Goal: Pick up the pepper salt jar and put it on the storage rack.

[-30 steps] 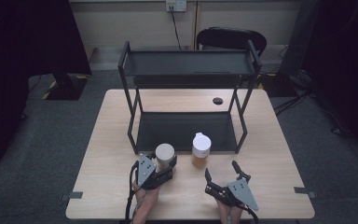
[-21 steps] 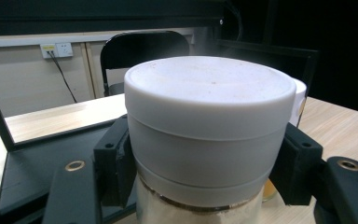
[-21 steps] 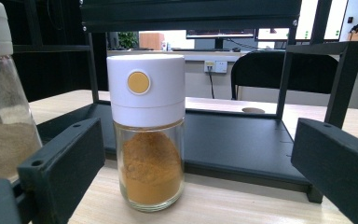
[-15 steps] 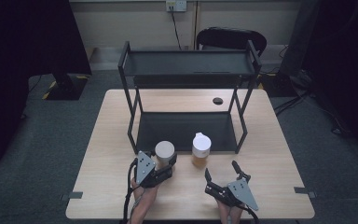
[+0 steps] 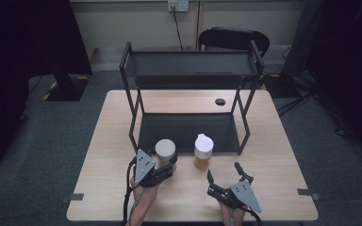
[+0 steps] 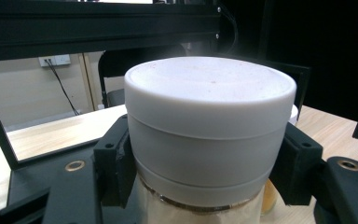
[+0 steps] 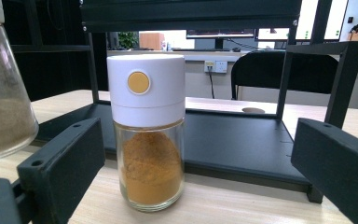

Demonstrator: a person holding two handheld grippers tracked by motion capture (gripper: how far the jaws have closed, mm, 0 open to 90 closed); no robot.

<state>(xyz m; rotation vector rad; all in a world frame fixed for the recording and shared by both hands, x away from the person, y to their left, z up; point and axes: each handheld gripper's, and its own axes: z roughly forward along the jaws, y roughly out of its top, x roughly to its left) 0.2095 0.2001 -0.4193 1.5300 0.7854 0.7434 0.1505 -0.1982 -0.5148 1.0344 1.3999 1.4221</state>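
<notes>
A jar with a pale round cap stands at the table's front, left of centre, and my left gripper is shut on it. In the left gripper view the cap looms large, with the black jaws pressed against its two sides. Just to its right stands a glass spice jar with a white cap and orange powder inside. My right gripper rests open on the table in front of it. In the right gripper view the spice jar stands upright beyond the wide-apart jaws, untouched.
A black two-tier rack takes up the middle of the table, its lower shelf right behind both jars and its upper shelf overhead. A small dark round hole marks the tabletop at the back. A black chair stands beyond the table.
The left gripper and the jar it grips have shifted very slightly to the left. The right gripper and the spice jar have stayed put.
</notes>
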